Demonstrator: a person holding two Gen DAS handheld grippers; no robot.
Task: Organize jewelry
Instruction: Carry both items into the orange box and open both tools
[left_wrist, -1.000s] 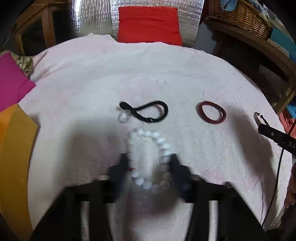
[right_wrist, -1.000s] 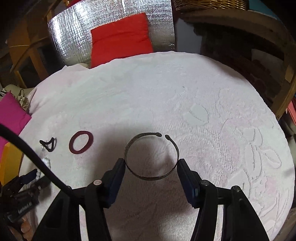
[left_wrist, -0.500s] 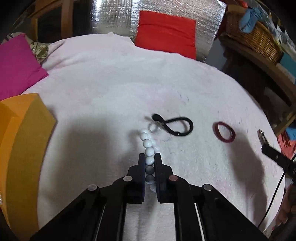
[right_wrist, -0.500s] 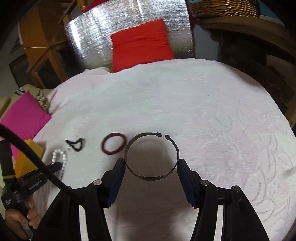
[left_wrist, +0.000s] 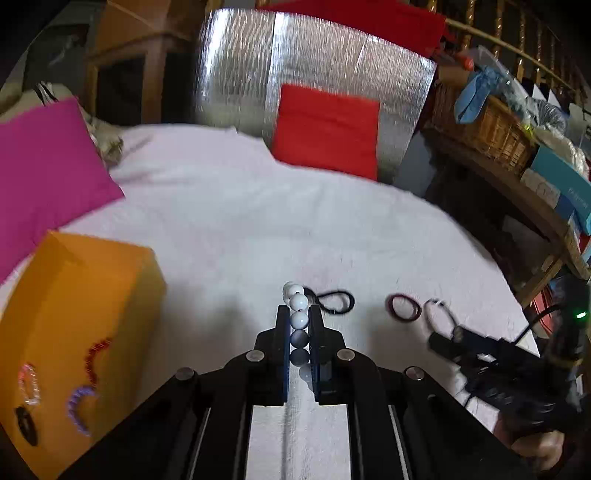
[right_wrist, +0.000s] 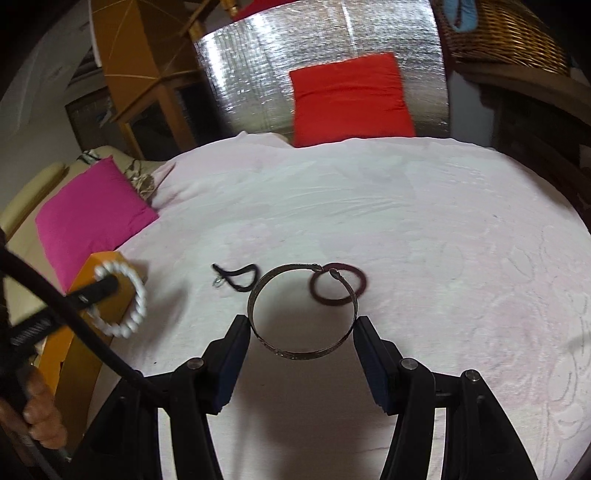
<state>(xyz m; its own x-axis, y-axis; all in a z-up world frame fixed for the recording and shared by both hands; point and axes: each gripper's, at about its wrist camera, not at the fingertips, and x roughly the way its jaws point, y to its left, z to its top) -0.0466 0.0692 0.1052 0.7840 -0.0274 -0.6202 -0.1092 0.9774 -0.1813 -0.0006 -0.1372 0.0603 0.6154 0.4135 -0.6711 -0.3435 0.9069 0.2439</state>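
Now that my left gripper (left_wrist: 299, 325) has clamped the white bead bracelet (left_wrist: 298, 320) and lifted it off the cloth (left_wrist: 258, 229), the orange box (left_wrist: 85, 295) is its likely destination; my right gripper (right_wrist: 303, 334) still grips the metal bangle (right_wrist: 303, 308), raised too.

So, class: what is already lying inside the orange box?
Inside the orange box lie a red bracelet, a purple one, a pale beaded one and something dark. Its near corner is cut off from view.
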